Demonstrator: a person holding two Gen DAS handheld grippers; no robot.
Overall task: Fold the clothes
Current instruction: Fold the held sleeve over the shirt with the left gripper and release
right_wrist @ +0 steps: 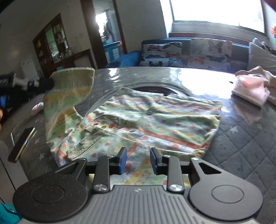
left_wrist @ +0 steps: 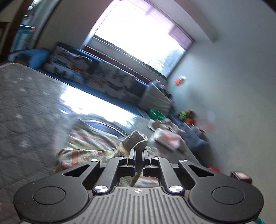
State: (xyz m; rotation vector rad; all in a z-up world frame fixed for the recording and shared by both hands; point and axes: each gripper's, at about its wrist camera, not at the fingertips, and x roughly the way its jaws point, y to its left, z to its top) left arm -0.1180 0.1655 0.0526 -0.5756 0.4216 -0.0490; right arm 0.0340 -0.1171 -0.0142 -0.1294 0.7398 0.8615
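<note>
Over on the left a phone [right_wrist: 23, 142] lies near the table's edge, its screen dark and showing nothing readable. Just beyond it the left gripper [left_wrist: 138, 156] has its fingers [left_wrist: 131, 155] pinched almost together on the ribbed cuff [left_wrist: 139, 139] of a sleeve [right_wrist: 65, 98], and the sleeve is lifted clear of the table while the rest of the garment lies flat. From the right-hand camera that gripper is only a dark shape at the picture's left edge, cut off, with the cuff standing up beside it.

The garment itself is a small patterned shirt [right_wrist: 148, 124], pale green with orange and yellow bands and dots, spread across the middle of a grey quilted table cover [right_wrist: 245, 137] printed with stars. A dark button [right_wrist: 149, 112] sits near its middle. Its near hem runs right under the right gripper [right_wrist: 138, 161], whose blue-padded fingers [right_wrist: 122, 160] stand partly apart above the cloth; I can't make out from here whether the pads touch the fabric, and nothing is caught between them.

Further right, a pile of pink cloth [right_wrist: 250, 91] rests at the table's far edge, well apart from the shirt. Behind the table, cushions printed with butterflies [right_wrist: 186, 53] line a blue sofa under a bright window [right_wrist: 215, 12] that washes out the tabletop's glare. The left camera's picture is smeared, so the things along the wall are just coloured blobs. No writing is legible anywhere.
</note>
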